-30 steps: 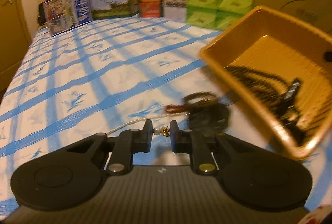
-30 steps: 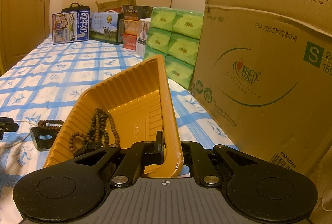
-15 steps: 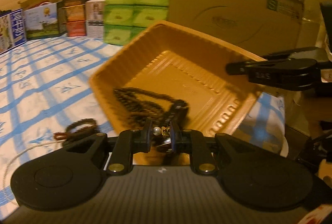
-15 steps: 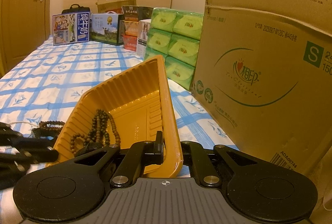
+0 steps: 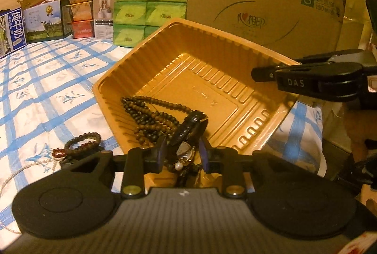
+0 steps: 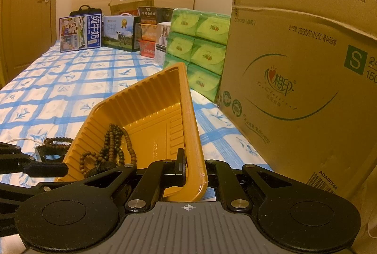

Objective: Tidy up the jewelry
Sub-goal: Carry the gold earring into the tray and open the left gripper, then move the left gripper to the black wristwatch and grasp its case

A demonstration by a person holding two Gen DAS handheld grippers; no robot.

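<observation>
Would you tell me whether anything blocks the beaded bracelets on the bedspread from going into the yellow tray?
Nothing visible does: the bracelets lie just outside the tray's low near wall, which the right gripper holds tilted.

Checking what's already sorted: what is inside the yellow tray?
In the yellow tray: dark bead necklaces, a black-strapped watch and a small pearl piece. The left gripper covers the tray's near corner.
</observation>
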